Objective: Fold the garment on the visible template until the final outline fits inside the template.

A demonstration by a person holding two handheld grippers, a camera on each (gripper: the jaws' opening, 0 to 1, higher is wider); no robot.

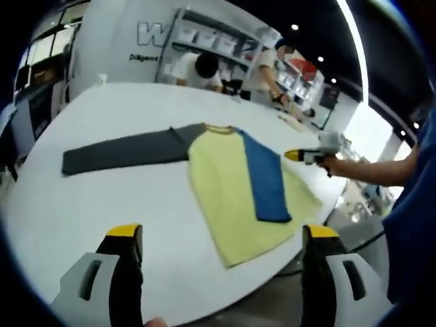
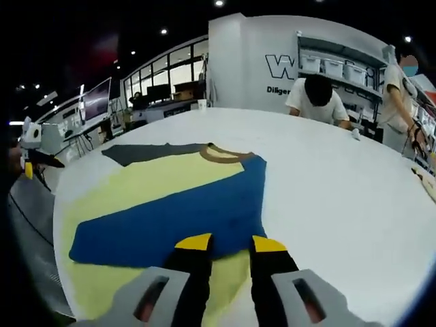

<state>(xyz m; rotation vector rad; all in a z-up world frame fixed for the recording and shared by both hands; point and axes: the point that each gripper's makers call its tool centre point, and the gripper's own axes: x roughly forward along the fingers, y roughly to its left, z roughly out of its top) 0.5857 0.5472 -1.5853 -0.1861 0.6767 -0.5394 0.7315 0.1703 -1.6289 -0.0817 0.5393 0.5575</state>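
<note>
One garment flat on table, collar away from left gripper.

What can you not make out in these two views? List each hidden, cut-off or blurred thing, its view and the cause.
- Garment, right gripper view: its near edge is hidden behind the right gripper fingers, so any pinch is unclear.
- Dark template, left gripper view: its right end lies under the garment.
- Wall lettering, left gripper view: cut off by shelving.
- Left gripper: open above the white table.

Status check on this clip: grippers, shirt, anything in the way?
Left gripper open, off the cloth. Right gripper nearly closed at the blue sleeve; grip unclear. Yellow shirt partly folded, dark gray template beside it. Nothing in the way.
</note>
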